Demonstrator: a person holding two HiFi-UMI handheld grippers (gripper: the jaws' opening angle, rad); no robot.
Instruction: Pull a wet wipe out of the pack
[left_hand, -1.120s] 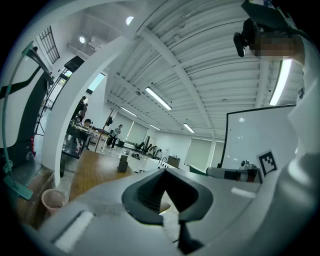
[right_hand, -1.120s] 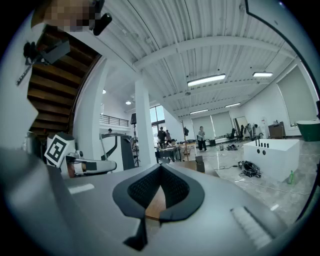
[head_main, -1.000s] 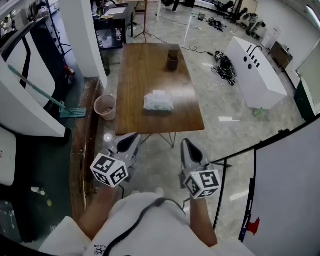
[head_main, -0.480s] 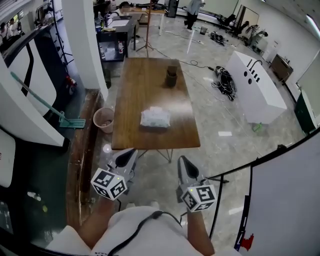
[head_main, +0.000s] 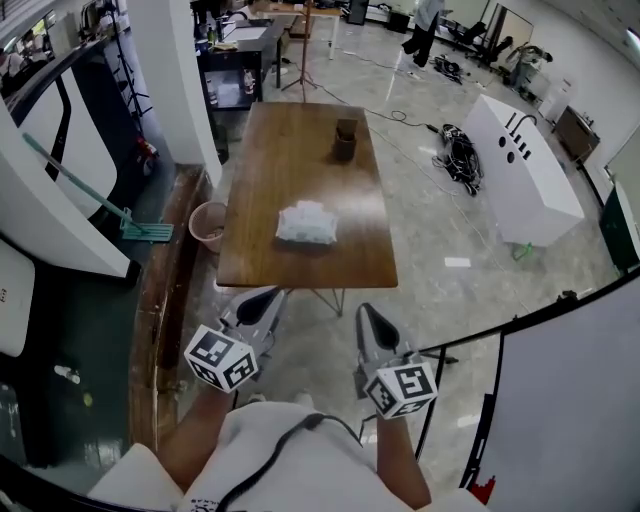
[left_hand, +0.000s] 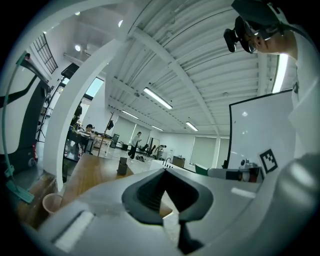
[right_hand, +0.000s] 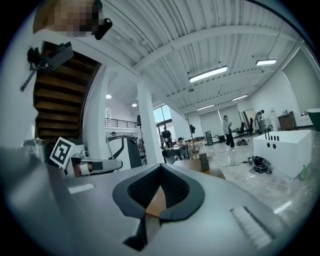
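The wet wipe pack is lying on the wooden tabletop, in the near half and roughly midway between the two long edges. It is sitting flat, pale and crinkled, with bare wood all round it. A dark cup is standing further up the same tabletop, well apart from the pack.

Both tongs are hanging off the near end of the tabletop, over the shiny floor, and neither is touching the pack or the wood. The left tongs are pointing toward the near left corner, and the right tongs are pointing toward the near edge a little right of centre. The pack is lying ahead of them, between their two lines and well apart from both tips.

In the left gripper view, the left tongs are showing their dark pads meeting at the tip, drawn together with nothing between them. The tabletop and the cup are showing beyond them. In the right gripper view, the right tongs are likewise pressed together at the tip and gripping nothing, with brown wood showing through the gap behind the pads and the cup beyond.

A pink bucket is standing on the floor beside the tabletop's left edge, and a white cabinet is standing off to the right.
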